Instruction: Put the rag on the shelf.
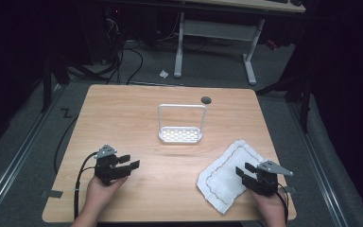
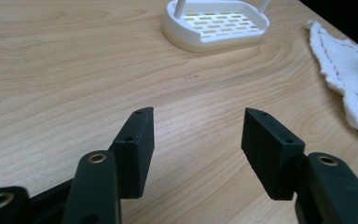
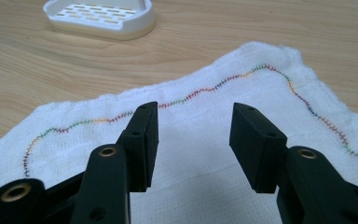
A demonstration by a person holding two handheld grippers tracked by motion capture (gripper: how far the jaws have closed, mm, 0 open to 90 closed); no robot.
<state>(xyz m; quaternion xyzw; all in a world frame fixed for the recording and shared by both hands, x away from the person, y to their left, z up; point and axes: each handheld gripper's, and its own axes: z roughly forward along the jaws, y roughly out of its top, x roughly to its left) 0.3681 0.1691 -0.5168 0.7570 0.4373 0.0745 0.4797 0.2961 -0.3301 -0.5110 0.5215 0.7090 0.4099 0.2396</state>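
Wooden table (image 1: 137,113), white slotted rack (image 1: 180,135) at centre, white stitched cloth (image 1: 227,175) front right, left gripper (image 1: 131,161) jaws wide and empty over bare wood, right gripper (image 1: 245,169) jaws wide, empty, over cloth

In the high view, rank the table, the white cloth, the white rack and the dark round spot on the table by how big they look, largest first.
1. Table
2. White cloth
3. White rack, wire frame included; clearly smaller than the cloth
4. Dark round spot
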